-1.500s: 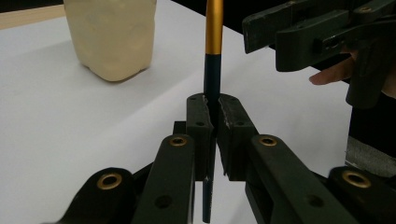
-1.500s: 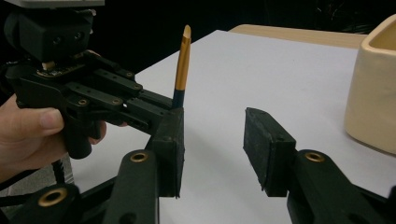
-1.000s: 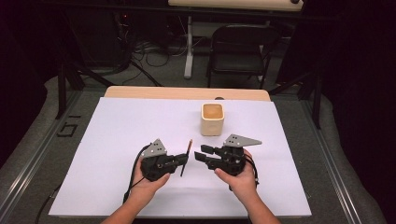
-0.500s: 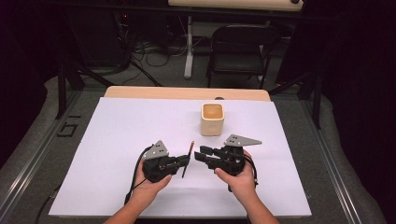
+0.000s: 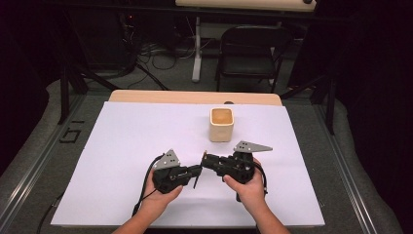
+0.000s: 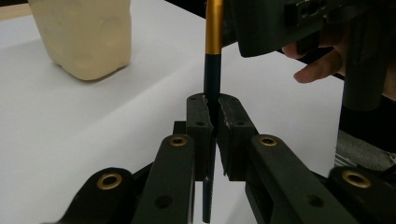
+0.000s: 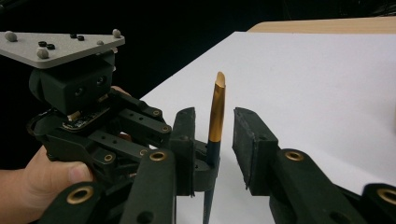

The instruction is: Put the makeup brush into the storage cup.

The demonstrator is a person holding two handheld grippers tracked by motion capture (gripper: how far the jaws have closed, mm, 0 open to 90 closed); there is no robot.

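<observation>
Both grippers are matte black, the left gripper (image 5: 195,171) and the right gripper (image 5: 207,161) each topped by a grey three-cornered plate with small studs. Brass-coloured rivets dot the jaw links, black cables trail behind, and the forearms are bare.

At lower centre, the left gripper (image 6: 212,109) clamps its black jaws on a thin upright stick with a dark blue shaft and gold upper part (image 6: 213,42). A cream squarish plastic cup (image 6: 84,35) stands upper left on the white table (image 6: 93,121); the other black gripper (image 6: 299,21) fills the upper right.
</observation>
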